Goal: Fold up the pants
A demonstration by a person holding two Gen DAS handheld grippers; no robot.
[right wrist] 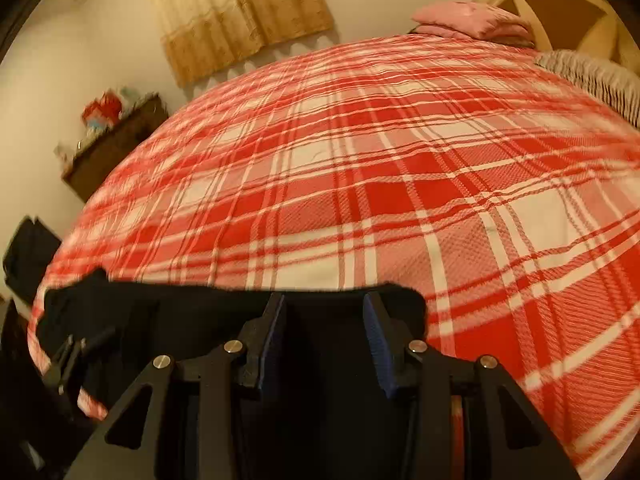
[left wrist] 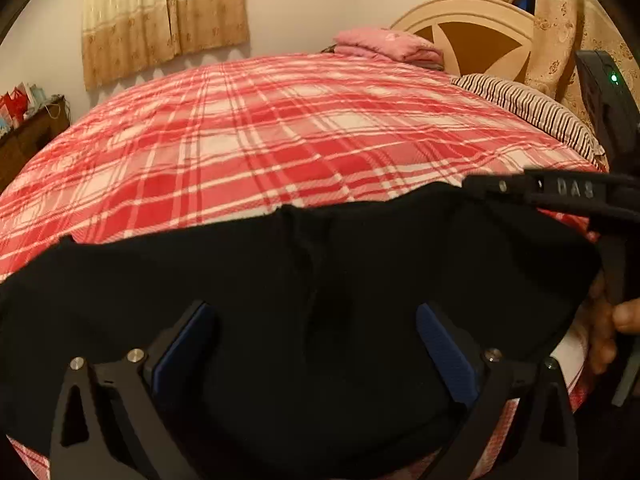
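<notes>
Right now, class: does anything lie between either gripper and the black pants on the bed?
Nothing visible does. The black pants lie on the plaid bedspread directly under the left gripper and the right gripper, both with jaws apart. The pink folded cloth and striped pillow sit far off by the headboard.

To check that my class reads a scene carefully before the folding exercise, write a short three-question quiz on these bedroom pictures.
1. True or false: the left claw is shut on the black pants.
2. What lies on the bed by the headboard? A: a pink folded cloth. B: a laptop. C: a pair of shoes.
3. Fill in: the pattern of the red-and-white bed cover is ____.

Key: 1 false, its jaws stand wide open; 2 A; 3 plaid.
</notes>
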